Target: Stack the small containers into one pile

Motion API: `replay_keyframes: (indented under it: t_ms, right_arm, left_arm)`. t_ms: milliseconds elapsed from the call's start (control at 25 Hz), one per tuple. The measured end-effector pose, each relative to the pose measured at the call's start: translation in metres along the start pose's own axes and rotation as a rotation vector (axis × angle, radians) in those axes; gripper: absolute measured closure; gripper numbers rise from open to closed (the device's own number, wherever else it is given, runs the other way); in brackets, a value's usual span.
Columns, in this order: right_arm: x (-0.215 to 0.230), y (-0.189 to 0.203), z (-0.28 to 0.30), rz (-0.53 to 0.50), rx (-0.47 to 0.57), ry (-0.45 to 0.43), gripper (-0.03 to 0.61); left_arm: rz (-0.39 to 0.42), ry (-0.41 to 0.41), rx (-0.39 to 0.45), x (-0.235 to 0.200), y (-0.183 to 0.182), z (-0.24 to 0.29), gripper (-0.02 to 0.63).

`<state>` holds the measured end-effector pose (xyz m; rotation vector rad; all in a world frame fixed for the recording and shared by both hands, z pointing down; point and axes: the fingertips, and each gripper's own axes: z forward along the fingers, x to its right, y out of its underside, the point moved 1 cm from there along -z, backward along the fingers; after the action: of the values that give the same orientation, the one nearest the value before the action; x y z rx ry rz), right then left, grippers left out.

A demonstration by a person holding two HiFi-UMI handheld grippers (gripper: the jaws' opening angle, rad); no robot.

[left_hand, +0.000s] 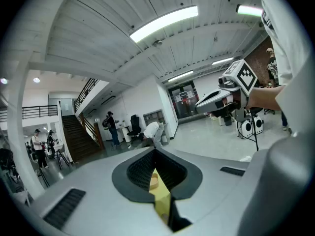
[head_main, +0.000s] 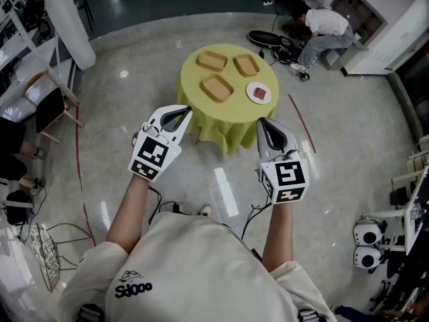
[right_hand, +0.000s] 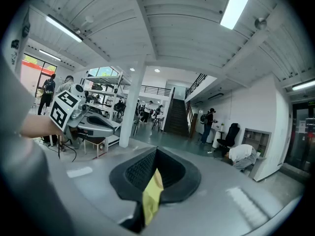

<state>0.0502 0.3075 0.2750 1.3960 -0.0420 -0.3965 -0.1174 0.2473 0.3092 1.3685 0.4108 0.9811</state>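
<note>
Three small containers, the near one and two farther ones, lie apart and unstacked on the yellow-clothed round worktop, ahead of and below both tips. The near one is closer to the left hand-held gripper than the right hand-held gripper, with its long axis slanting across. Both have jaws together and empty. The containers are tan, shallow and round-cornered.

A round table with a yellow cloth stands on a shiny grey floor. A white plate sits near the table's right edge, with something red on it. Past the table, a person in white bends down. A fat white pole is far left, with a chair near it. Red lines mark the floor.
</note>
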Motion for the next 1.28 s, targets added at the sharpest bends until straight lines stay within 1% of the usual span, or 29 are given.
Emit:
replay_keyframes:
  t_ms: [480,640,760,1000,1280]
  right_arm:
    - [0.03,0.008,0.009,0.004,0.032,-0.035,0.568]
    - [0.042,0.016,0.011,0.027,0.031,-0.044,0.568]
    - [0.052,0.017,0.014,0.053,0.034,-0.046,0.568]
    - [0.063,0.024,0.033,0.066,0.023,-0.057,0.568]
    - [0.086,0.036,0.075,0.06,-0.012,-0.052,0.568]
  left_arm:
    - [-0.031,-0.037,-0.016,0.007,0.0,0.024,0.607]
    - [-0.042,-0.05,-0.028,0.011,0.002,0.031,0.607]
    - [-0.035,-0.052,-0.039,0.012,0.0,0.035,0.607]
    - [-0.045,-0.067,-0.052,-0.001,0.005,0.051,0.607]
    - [-0.072,-0.056,-0.058,-0.028,0.024,0.094,0.607]
